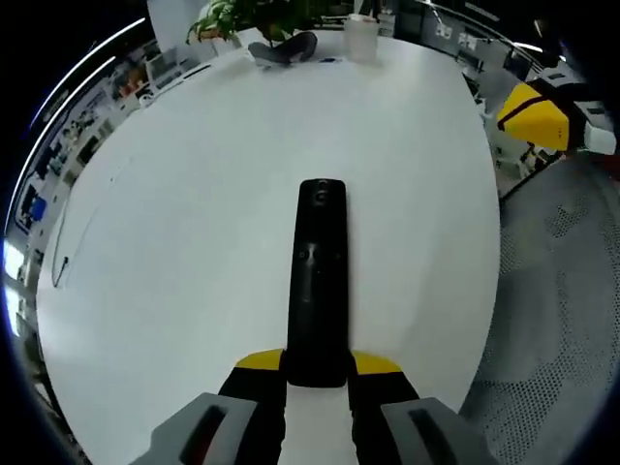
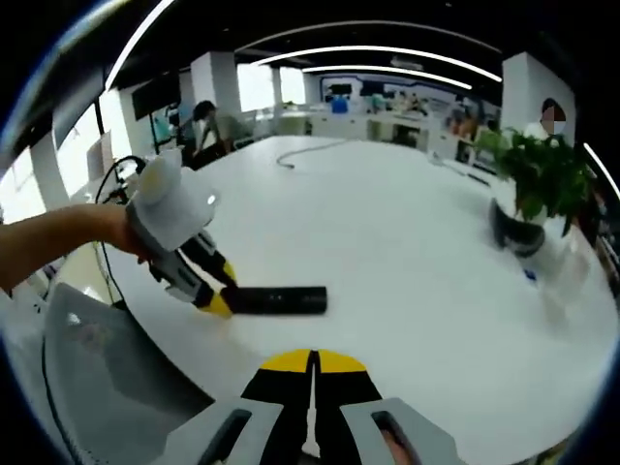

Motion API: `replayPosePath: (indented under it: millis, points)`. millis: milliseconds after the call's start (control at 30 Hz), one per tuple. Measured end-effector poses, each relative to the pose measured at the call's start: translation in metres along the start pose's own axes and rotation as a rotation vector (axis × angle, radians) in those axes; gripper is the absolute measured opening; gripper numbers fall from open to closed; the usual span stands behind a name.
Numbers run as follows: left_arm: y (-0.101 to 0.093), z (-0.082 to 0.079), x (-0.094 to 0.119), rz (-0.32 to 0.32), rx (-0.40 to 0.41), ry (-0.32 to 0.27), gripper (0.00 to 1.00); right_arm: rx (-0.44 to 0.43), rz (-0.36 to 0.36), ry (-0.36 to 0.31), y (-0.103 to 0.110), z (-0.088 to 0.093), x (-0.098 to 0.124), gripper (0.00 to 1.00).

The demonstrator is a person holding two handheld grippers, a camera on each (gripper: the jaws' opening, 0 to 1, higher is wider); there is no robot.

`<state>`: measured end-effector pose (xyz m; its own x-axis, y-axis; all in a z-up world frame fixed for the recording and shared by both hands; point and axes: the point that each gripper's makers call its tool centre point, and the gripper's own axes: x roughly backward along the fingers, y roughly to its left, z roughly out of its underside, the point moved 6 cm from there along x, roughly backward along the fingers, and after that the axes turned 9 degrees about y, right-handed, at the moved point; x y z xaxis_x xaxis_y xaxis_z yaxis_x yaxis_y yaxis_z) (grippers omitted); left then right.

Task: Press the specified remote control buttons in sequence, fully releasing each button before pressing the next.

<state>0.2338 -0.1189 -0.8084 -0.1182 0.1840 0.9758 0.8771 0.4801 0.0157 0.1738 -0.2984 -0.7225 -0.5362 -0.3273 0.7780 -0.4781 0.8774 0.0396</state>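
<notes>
left gripper [image 1: 317, 373] clamped the near end of the black remote [image 1: 319, 281], flat on the white table [image 1: 194, 242]; right gripper [image 2: 312, 363] jaws closed together, empty.

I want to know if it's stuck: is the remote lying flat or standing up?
Lying flat. The remote stretches along the white table, its near end between the left gripper jaws; the right gripper view also shows it flat.

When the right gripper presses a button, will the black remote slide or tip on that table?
The remote lies flat and long, so tipping seems unlikely. The white table looks smooth, so it might slide, but the left gripper clamps its near end, probably steadying it.
</notes>
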Motion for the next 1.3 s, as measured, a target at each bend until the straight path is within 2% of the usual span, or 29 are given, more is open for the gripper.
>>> replayPosePath:
  millis: [200,433,667,900,1033,1133,1300]
  points:
    - [-0.014,0.001,0.0,-0.012,0.031,-0.008,0.23,0.008,0.009,-0.021,-0.004,-0.009,-0.008,0.0]
    - [-0.025,0.005,0.001,-0.012,0.049,-0.03,0.23,-0.002,0.021,-0.037,-0.006,-0.009,-0.007,0.0]
    - [-0.039,0.009,0.001,-0.013,0.059,-0.08,0.23,-0.02,0.026,-0.016,-0.008,-0.007,-0.009,0.0]
    - [-0.045,0.011,0.001,-0.001,0.043,-0.111,0.23,-0.039,0.021,0.0,-0.01,-0.005,-0.012,0.0]
    - [-0.049,0.013,0.002,0.009,0.016,-0.123,0.23,-0.067,-0.013,0.023,-0.01,-0.003,-0.015,0.0]
    - [-0.052,0.016,0.002,0.019,0.014,-0.159,0.23,-0.093,-0.025,0.113,-0.01,0.007,-0.022,0.0]
    - [-0.058,0.021,0.002,0.042,0.025,-0.225,0.23,-0.124,-0.043,0.124,-0.01,0.009,-0.022,0.0]
